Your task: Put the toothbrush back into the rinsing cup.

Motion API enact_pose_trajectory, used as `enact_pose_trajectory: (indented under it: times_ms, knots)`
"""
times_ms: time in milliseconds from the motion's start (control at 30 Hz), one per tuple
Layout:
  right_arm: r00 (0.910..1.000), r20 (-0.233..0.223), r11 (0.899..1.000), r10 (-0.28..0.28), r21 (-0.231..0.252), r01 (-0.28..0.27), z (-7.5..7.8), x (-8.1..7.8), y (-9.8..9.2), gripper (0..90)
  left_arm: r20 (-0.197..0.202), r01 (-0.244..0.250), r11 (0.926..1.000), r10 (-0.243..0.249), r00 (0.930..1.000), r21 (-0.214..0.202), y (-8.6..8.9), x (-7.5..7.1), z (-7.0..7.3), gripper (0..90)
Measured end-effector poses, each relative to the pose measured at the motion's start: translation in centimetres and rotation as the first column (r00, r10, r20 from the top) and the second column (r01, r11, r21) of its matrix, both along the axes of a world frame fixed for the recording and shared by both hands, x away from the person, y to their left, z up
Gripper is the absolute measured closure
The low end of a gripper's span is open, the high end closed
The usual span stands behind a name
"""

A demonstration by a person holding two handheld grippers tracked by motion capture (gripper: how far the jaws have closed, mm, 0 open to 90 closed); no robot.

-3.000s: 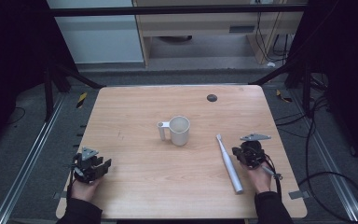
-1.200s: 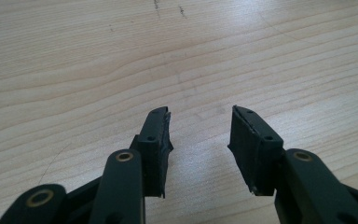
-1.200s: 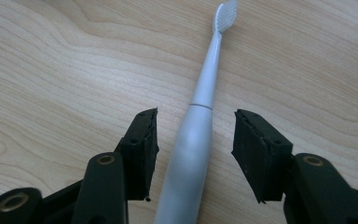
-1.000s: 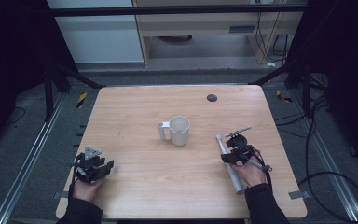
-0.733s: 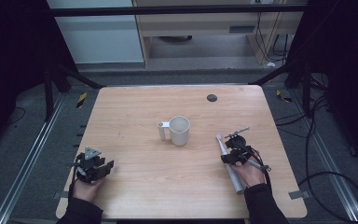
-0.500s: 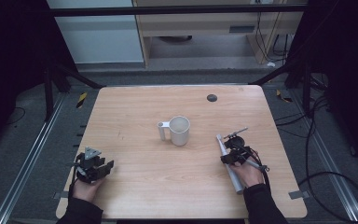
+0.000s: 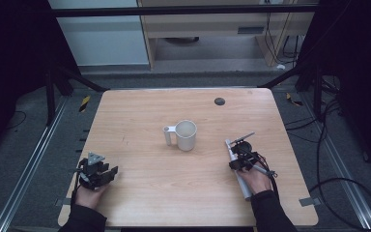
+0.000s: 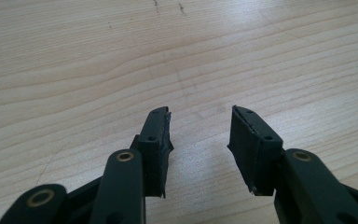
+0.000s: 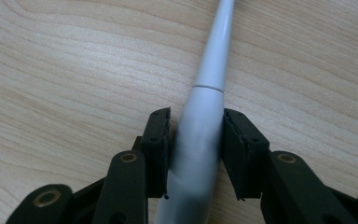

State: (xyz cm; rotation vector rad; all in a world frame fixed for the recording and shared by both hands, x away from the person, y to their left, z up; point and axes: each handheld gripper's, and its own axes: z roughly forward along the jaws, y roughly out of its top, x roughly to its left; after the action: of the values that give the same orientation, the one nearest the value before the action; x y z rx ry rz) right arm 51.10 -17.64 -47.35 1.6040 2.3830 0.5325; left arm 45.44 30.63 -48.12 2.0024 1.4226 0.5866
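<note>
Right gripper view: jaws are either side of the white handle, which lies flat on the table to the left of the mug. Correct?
Not quite. The high view shows the white handle lying right of the mug, not left. The right gripper does have its jaws either side of it.

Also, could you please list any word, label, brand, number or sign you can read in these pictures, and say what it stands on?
None can be read.
White ceramic mug: plain, no print visible.
White plastic electric-toothbrush-like handle between the right gripper's jaws: no marking visible.
Light wooden table: bare grain, plus a small dark round spot without lettering.
</note>
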Motion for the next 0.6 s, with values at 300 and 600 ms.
enact_pose_trajectory:
  times_ms: [300,600]
  knots:
    - [0.9993,-0.018,0.999,-0.032,-0.019,0.032,0.2,0.2,0.5,67.6,-0.003,0.001,1.0,-0.001,1.0,0.001,0.0,0.0,0.0,56.6]
    - [0.9989,0.024,0.999,-0.039,0.037,0.038,2.2,-0.5,-0.3,67.7,-0.002,0.001,1.0,-0.001,1.0,-0.001,0.0,0.0,0.0,56.8]
